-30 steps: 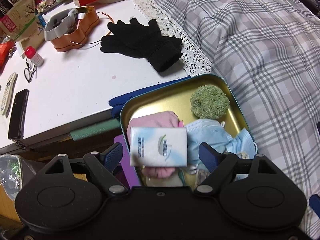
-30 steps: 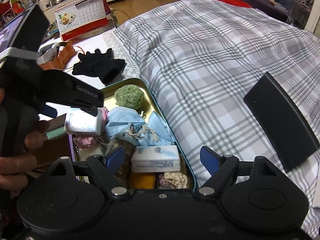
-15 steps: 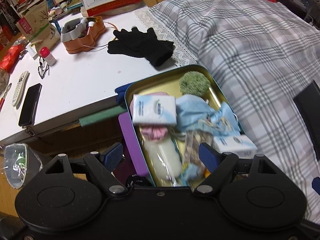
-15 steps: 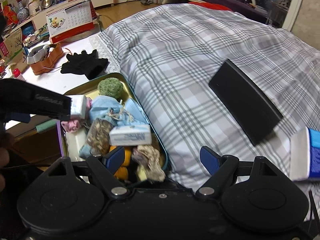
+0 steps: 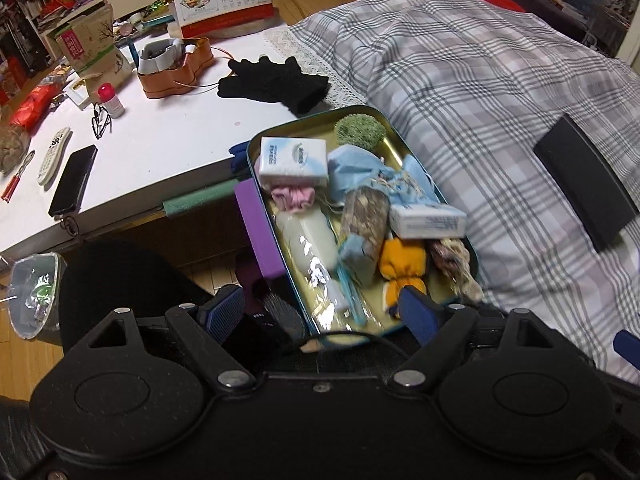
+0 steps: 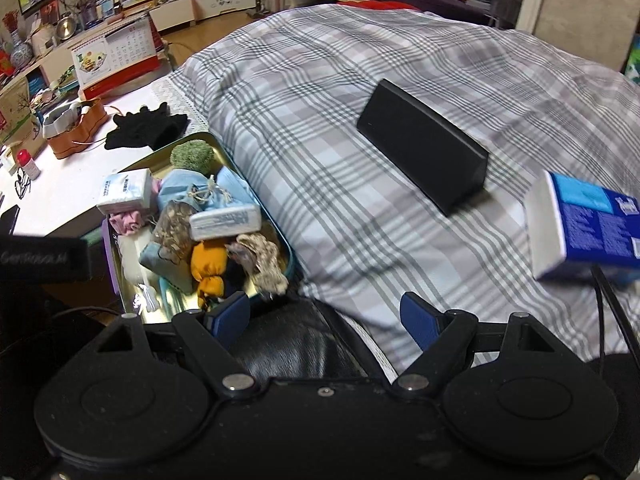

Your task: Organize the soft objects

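Observation:
A teal tin (image 5: pixel 304 123) with a gold inside lies at the bed's edge, filled with several soft things. Among them are a white tissue pack (image 5: pixel 292 160) on a pink cloth (image 5: pixel 292 198), a green pom (image 5: pixel 360 130), a blue mask (image 5: pixel 360 172), a second tissue pack (image 5: pixel 428 220) and an orange pouch (image 5: pixel 402 264). My left gripper (image 5: pixel 320 312) hangs over the tin's near end; its jaws are opening with nothing between them. My right gripper (image 6: pixel 326 316) stands open and empty just right of the tin (image 6: pixel 286 246). Black gloves (image 5: pixel 276 80) lie on the white table.
A black box (image 6: pixel 424 144) and a blue tissue packet (image 6: pixel 584 224) rest on the plaid bedcover (image 6: pixel 360 80). The white table (image 5: pixel 160 140) carries a phone (image 5: pixel 74 180), a remote, glasses, an orange holder (image 5: pixel 176 68) and a calendar. A bin (image 5: pixel 34 292) stands on the floor.
The left gripper let go of the white tissue pack, which now lies at the tin's far left. Both grippers pulled back from the tin, and the blue packet came into the right view.

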`<state>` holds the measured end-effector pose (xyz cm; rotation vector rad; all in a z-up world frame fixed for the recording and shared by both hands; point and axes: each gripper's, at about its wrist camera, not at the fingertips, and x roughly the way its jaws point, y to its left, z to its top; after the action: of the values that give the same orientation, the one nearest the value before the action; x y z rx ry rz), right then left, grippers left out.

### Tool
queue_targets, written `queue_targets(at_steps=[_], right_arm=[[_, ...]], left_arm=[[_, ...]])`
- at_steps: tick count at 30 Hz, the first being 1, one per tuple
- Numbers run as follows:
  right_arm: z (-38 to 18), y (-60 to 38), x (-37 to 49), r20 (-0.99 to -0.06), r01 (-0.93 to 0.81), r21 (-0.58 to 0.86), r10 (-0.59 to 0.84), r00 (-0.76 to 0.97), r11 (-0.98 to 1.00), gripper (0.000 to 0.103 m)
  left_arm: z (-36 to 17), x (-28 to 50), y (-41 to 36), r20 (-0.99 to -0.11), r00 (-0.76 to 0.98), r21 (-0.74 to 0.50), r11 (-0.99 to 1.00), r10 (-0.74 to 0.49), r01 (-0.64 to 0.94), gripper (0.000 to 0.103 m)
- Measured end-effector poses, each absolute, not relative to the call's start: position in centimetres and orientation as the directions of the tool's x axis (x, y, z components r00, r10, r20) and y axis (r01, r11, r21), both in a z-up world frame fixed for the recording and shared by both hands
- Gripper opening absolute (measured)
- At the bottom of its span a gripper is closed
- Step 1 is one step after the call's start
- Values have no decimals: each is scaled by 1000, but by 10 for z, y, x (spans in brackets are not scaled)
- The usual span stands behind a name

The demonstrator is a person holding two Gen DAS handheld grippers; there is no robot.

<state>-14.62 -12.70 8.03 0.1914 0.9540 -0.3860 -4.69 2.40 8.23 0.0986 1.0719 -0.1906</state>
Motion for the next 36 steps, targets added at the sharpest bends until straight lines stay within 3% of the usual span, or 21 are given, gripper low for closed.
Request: queue_targets(at_steps=[3, 14, 36], right_arm=[[83, -126, -159, -818, 411, -12, -245, 521, 912, 81], [91, -123, -183, -803, 435, -27, -279, 527, 900, 81], [90, -126, -185, -809, 443, -35, -286, 514, 896, 81]], left_arm=[[85, -63, 24, -865, 491, 2, 977, -105, 213, 88], [93, -98, 29, -836, 537, 9, 975, -114, 222, 89], [83, -105, 33, -857, 498, -22, 974, -134, 224, 90]])
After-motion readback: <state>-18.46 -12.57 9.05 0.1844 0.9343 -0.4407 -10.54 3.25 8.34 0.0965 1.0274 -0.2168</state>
